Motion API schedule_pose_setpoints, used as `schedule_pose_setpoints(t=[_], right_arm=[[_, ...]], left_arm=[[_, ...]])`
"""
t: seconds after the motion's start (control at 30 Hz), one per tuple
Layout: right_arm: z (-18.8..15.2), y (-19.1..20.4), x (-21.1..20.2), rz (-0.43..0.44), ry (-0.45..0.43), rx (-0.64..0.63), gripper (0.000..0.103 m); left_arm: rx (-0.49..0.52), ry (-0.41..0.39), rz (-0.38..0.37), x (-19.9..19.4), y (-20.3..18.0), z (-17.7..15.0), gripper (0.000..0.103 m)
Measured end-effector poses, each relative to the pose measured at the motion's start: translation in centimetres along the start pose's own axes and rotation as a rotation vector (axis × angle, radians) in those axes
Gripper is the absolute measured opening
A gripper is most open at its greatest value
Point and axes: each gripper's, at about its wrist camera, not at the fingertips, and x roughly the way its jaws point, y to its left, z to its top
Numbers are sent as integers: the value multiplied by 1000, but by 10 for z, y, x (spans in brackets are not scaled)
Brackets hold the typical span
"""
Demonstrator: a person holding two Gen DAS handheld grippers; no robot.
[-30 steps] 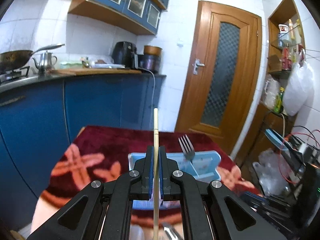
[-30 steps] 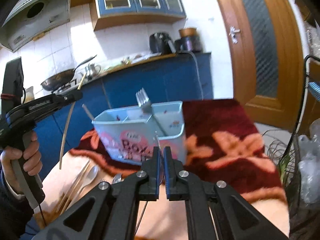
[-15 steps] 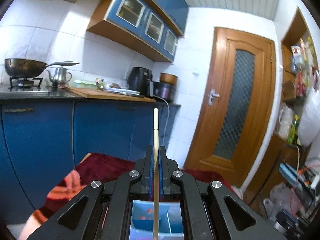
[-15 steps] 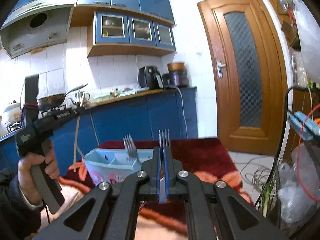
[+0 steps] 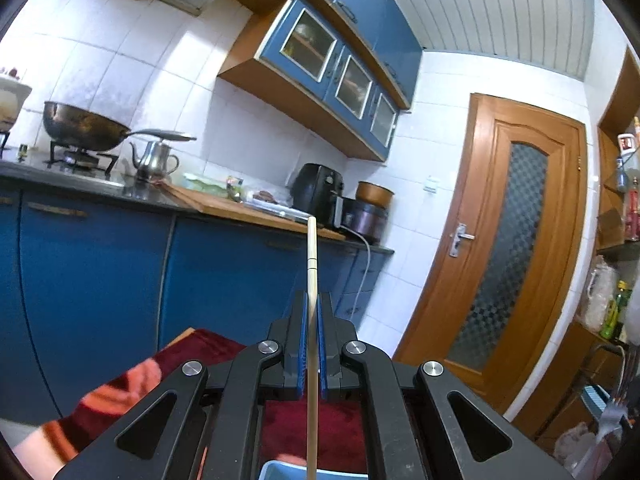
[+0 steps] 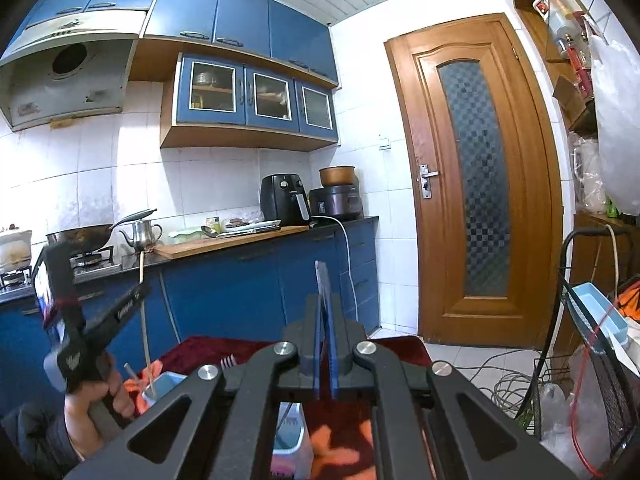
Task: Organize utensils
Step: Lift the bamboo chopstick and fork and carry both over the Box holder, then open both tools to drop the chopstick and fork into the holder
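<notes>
My left gripper (image 5: 311, 300) is shut on a wooden chopstick (image 5: 311, 256) that stands upright, its lower end over the light blue utensil box (image 5: 280, 472). In the right wrist view the left gripper (image 6: 138, 294) holds the chopstick (image 6: 145, 332) with its lower end in the box (image 6: 164, 386) on the left. My right gripper (image 6: 325, 304) is shut on a metal fork (image 6: 322, 280), held upright and seen edge-on. Another fork (image 6: 228, 360) stands in the box.
The box stands on a table with a dark red patterned cloth (image 5: 188, 356). Blue counter cabinets (image 6: 248, 292) with a wok (image 5: 80, 128), kettle (image 5: 154, 158) and air fryer (image 6: 285, 199) are behind. A wooden door (image 6: 472, 184) is to the right.
Both grippers have tilted upward, so the box has dropped to the bottom of both views. The fork in my right gripper has turned edge-on. The chopstick's lower end now sits in the box.
</notes>
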Motion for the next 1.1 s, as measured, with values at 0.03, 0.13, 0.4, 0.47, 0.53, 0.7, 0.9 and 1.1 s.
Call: schedule_pose_setpoints(t=[0.03, 0.13, 0.4, 0.47, 0.53, 0.7, 0.9, 1.1], right_arm=[[1, 1, 4, -2, 1, -3, 5], [2, 9, 18, -20, 1, -38, 5], [-16, 38, 60, -61, 57, -203, 5], [-29, 45, 69, -57, 90, -237, 5], [-38, 47, 74, -41, 117, -235, 5], [-52, 45, 77, 53, 179, -175, 5], [-48, 42, 62, 112, 171, -120, 29], [-43, 40, 47, 131, 156, -73, 29]], left_arm=[[-3, 6, 0, 2, 2, -2, 4], [-3, 10, 9, 7, 5, -7, 5], [2, 42, 9, 13, 10, -19, 5], [4, 54, 0, 13, 11, -21, 5], [14, 70, -11, 13, 10, -23, 4], [28, 100, -26, 9, 11, -29, 4], [32, 150, -50, 6, 12, -36, 8], [54, 206, -84, -3, 5, -38, 37]])
